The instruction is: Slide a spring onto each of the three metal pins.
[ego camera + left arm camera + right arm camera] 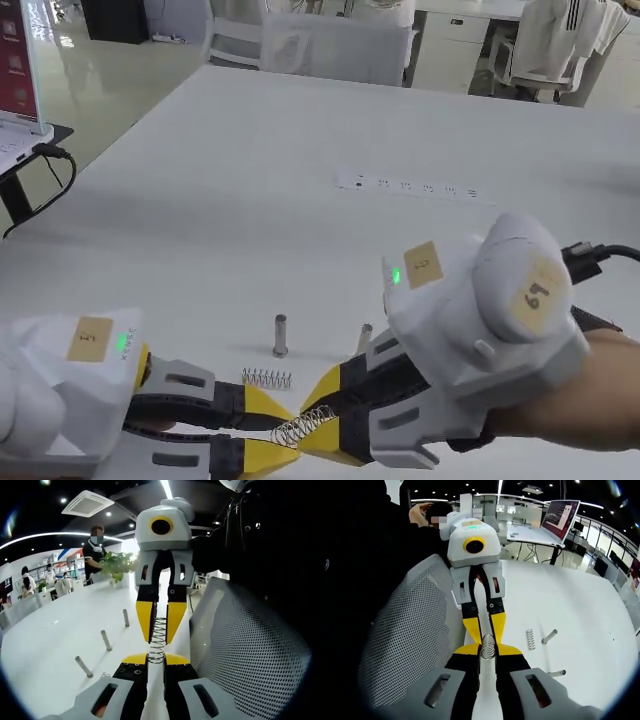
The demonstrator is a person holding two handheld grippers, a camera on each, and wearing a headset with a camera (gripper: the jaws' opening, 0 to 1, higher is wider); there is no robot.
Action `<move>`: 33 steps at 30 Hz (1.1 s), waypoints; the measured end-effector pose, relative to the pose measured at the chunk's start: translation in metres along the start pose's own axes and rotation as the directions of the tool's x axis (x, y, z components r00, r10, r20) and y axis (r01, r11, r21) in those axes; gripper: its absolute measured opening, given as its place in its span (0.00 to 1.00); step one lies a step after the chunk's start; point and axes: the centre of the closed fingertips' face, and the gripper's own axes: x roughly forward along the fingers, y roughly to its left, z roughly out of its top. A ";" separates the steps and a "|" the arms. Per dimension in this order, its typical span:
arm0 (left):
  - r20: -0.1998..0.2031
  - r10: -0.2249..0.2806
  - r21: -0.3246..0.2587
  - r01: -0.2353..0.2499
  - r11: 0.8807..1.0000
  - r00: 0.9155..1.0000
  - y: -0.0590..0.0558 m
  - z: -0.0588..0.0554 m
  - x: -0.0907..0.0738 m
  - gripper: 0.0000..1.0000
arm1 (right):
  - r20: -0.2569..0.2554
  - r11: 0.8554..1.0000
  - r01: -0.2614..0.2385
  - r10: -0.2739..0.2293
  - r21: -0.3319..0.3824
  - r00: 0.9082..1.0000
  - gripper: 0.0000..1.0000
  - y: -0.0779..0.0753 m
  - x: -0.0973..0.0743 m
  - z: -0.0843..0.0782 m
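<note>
The left gripper (155, 659) and the right gripper (488, 651) meet tip to tip low over the white table (250, 200). A spring (158, 637) runs straight from one pair of fingertips to the other. In the left gripper view its own jaws stand narrow, with the near end of the spring pinched between their yellow pads (134, 659). The far end sits between the yellow fingers of the right gripper, which hangs at the top of that view. In the right gripper view the same coil is seen end-on, a round ring nipped between that gripper's own narrowed yellow tips. The left gripper's fingers are just beyond it, close on either side of the spring's other end. In the head view the spring lies slanted in the small gap where the two sets of yellow tips face each other. Three metal pins (106, 640) stand upright and bare in a row off to the left of the left gripper's fingers, apart from them. A second spring (530, 639) lies flat on the table to the right of the right gripper's fingers, just beside one pin. In the head view it lies just beyond the left gripper's fingertips, between them and the nearest upright pin. A power strip (415, 187) lies well beyond both sets of fingers, and a laptop (560, 520) stands far past them on another desk. A mesh chair back (240, 645) stands close on the right of the left gripper's fingers.
</note>
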 end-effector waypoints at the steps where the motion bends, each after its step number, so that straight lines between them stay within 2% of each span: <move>1: 0.001 0.000 0.000 0.000 1.000 1.000 0.000 0.000 0.000 0.03 | -0.008 1.000 0.000 0.000 0.000 1.000 0.09 0.000 0.000 0.000; 19: 0.006 -0.003 0.002 0.003 1.000 1.000 0.003 -0.001 0.001 0.03 | -0.123 0.999 -0.014 0.009 -0.033 0.992 0.09 -0.002 0.002 0.003; 27: 0.003 -0.006 -0.004 0.006 1.000 1.000 0.003 -0.002 0.003 0.03 | -0.148 0.999 -0.018 0.012 -0.040 0.989 0.09 -0.003 0.003 0.000; 33: -0.012 -0.006 -0.014 0.006 1.000 1.000 0.004 -0.006 0.003 0.04 | -0.149 0.999 -0.018 0.012 -0.035 0.989 0.09 -0.004 0.002 0.001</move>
